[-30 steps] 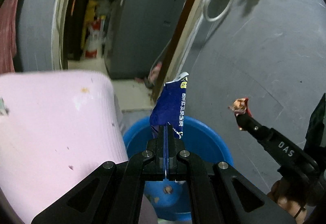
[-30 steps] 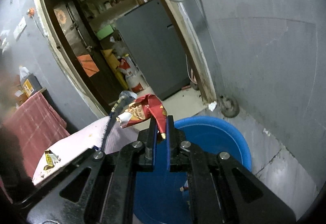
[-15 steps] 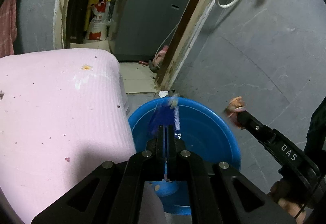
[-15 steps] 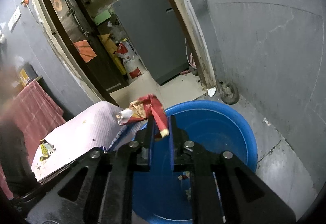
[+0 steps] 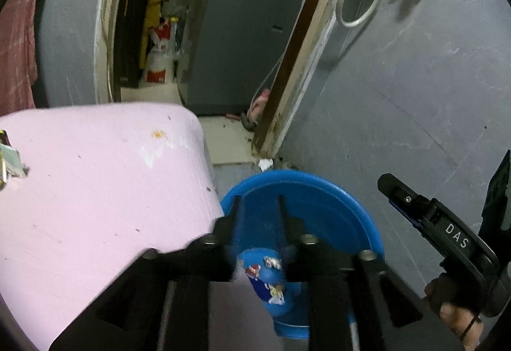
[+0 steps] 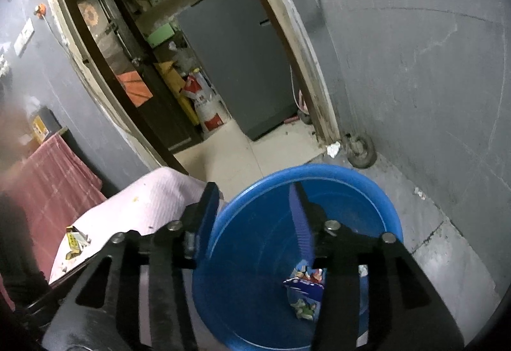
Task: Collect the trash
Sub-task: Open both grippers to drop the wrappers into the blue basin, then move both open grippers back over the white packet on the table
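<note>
Grey walls (image 6: 415,70) flank a wooden doorway (image 5: 297,63); a grey fridge (image 6: 242,73) stands at twelve o'clock on pale tile floor (image 6: 236,153).

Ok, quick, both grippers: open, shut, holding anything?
Left gripper: open, holding nothing, above the blue tub.
Right gripper: open, holding nothing, above the tub too.

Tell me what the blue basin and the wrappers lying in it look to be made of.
The blue basin looks like molded plastic: uniform colour, smooth rounded rim, faint sheen on the inner wall. The wrappers seem to be thin printed plastic or foil film, crumpled, with glossy printed patches; which of the two I cannot tell.
</note>
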`<act>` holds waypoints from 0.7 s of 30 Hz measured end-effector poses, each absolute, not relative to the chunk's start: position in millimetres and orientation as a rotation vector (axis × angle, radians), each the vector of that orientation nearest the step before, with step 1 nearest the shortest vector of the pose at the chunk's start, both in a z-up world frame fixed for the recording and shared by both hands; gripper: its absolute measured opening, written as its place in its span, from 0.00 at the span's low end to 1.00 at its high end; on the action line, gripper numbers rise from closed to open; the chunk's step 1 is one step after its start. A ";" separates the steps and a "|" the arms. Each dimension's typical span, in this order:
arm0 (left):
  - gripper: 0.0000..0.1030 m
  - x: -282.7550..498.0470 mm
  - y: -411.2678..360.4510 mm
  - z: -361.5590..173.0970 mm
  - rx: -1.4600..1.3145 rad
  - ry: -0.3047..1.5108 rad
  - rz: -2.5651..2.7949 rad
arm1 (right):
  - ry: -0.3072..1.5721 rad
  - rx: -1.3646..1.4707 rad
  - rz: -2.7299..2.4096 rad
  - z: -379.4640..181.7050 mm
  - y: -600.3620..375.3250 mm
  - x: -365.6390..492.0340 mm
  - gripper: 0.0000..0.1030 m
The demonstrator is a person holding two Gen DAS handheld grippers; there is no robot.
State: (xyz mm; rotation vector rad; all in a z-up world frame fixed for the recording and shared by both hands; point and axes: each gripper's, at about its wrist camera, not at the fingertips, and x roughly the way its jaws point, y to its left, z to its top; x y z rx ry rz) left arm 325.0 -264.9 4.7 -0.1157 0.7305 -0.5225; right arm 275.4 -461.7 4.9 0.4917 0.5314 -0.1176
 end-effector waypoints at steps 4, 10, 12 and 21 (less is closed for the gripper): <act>0.34 318.5 -252.6 16.0 -0.122 0.669 -0.491 | 0.491 0.478 -0.115 12.8 -456.6 273.0 0.62; 0.57 312.6 -228.4 29.5 -0.108 0.603 -0.412 | 0.449 0.426 -0.120 23.2 -442.0 271.3 0.80; 0.64 310.2 -215.1 33.0 -0.122 0.579 -0.373 | 0.430 0.409 -0.116 27.4 -435.4 270.8 0.87; 0.94 301.0 -165.3 47.1 -0.090 0.491 -0.210 | 0.317 0.348 -0.053 44.0 -397.4 266.3 1.00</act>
